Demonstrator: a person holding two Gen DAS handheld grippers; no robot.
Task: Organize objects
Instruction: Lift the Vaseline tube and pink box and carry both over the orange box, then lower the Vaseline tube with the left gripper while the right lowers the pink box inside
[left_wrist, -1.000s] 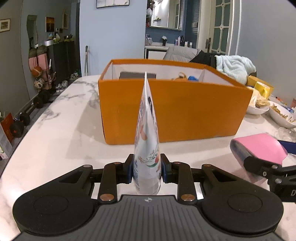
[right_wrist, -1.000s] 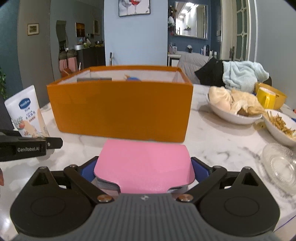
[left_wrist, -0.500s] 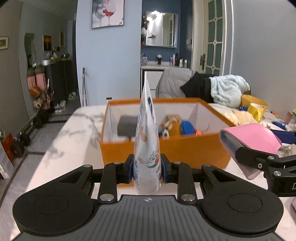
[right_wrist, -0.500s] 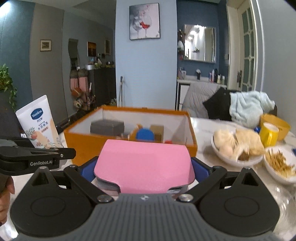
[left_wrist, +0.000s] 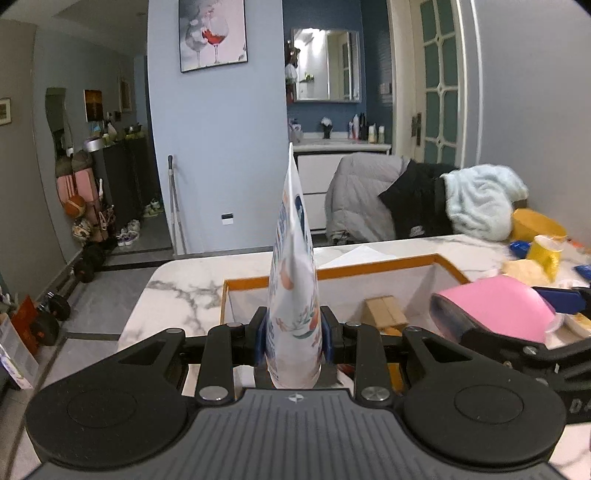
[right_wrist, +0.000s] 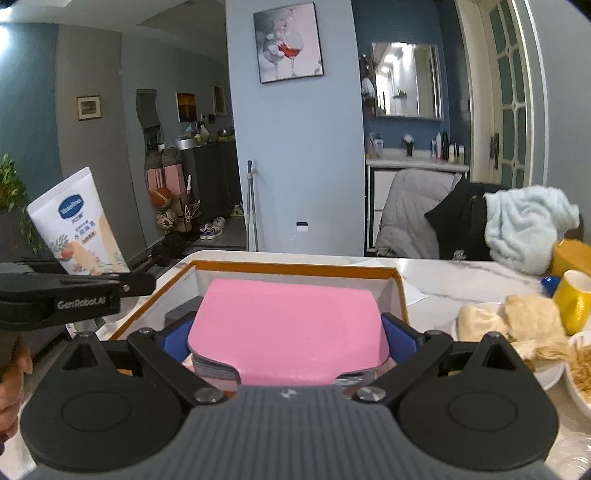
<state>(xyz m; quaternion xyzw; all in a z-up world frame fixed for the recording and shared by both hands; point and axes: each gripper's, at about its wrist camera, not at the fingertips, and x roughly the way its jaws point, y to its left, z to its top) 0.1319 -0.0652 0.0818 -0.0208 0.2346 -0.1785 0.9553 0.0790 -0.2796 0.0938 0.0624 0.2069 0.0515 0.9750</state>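
Note:
My left gripper (left_wrist: 293, 341) is shut on a white lotion tube (left_wrist: 293, 280), held upright above the near left part of the orange box (left_wrist: 373, 268). The tube also shows in the right wrist view (right_wrist: 79, 229). My right gripper (right_wrist: 290, 341) is shut on a pink card holder (right_wrist: 288, 321), held above the box (right_wrist: 295, 266). The card holder also shows in the left wrist view (left_wrist: 495, 308). A small cardboard box (left_wrist: 384, 312) lies inside the orange box.
The white marble table (left_wrist: 184, 288) carries the box. To the right stand a yellow mug (right_wrist: 574, 299), a bowl of buns (right_wrist: 509, 325) and a bowl of snacks (right_wrist: 583, 369). Chairs with a light blue towel (right_wrist: 528, 225) stand behind the table.
Both grippers have risen and moved forward with their objects. They were in front of the box's near wall; now they are over its open top.

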